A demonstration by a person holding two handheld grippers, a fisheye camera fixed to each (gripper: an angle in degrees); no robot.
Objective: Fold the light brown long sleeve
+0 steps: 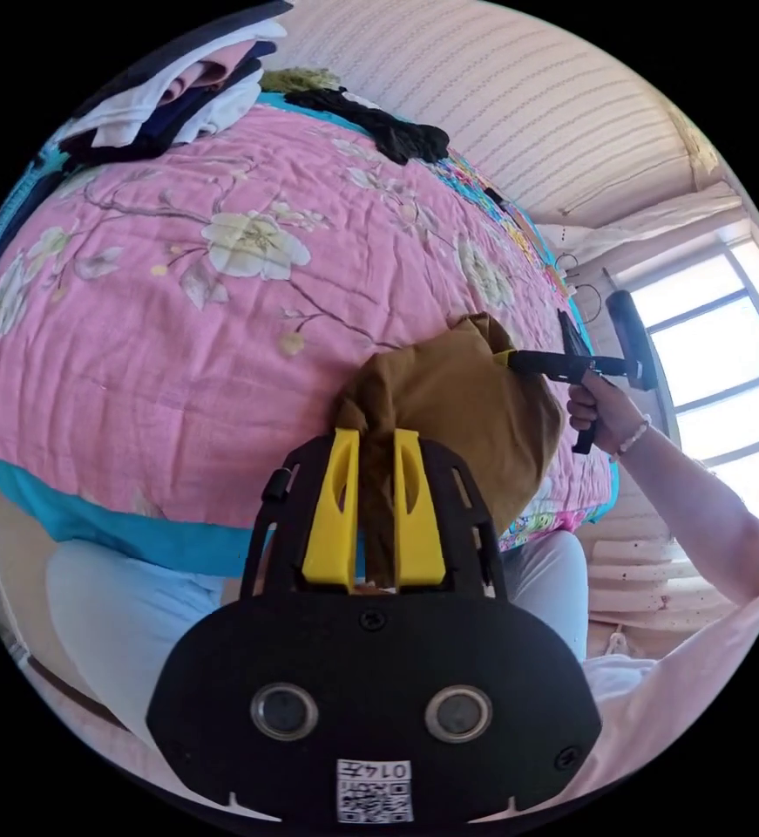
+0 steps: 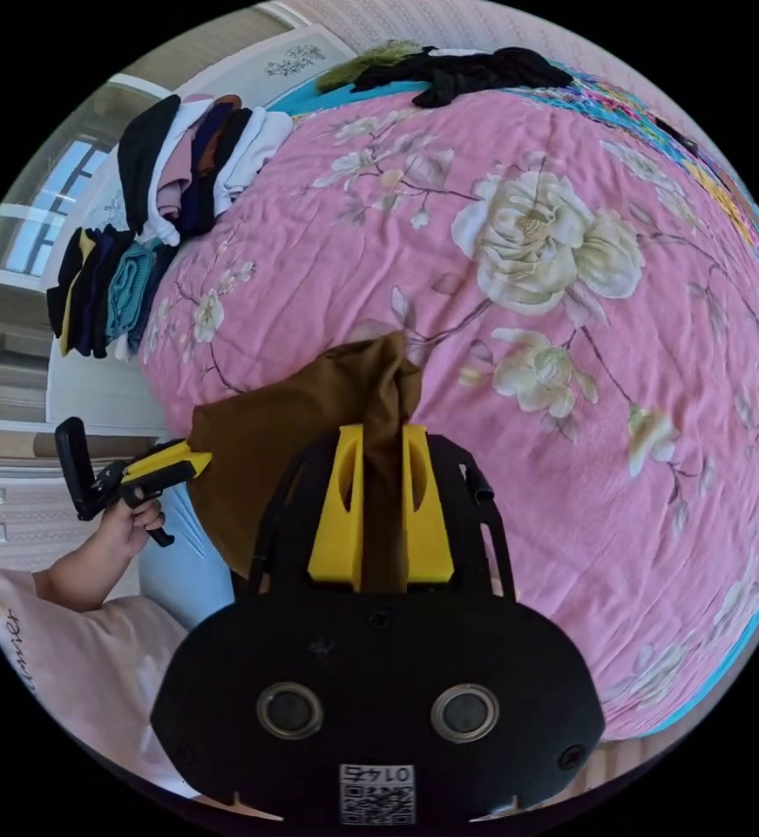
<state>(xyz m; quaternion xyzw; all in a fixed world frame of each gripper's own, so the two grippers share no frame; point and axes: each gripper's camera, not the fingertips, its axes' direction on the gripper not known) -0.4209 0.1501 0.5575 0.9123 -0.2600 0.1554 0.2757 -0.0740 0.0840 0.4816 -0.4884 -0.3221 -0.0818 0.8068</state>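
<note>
A bed (image 2: 623, 453) under a pink floral quilt (image 1: 179, 331) with a turquoise border stood against a pale striped wall (image 1: 527, 96). Daylight poured through a bright window (image 1: 728, 366). Folded clothes (image 2: 196, 166) lay stacked along the bed's far edge.

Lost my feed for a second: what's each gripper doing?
Left gripper: shut on the brown shirt.
Right gripper: shut on the shirt too, held above the bed.

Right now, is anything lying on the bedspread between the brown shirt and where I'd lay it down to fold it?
Nothing visible. The brown shirt hangs between both grippers over bare pink bedspread. The folded stacks and dark clothes sit along its far edges.
</note>
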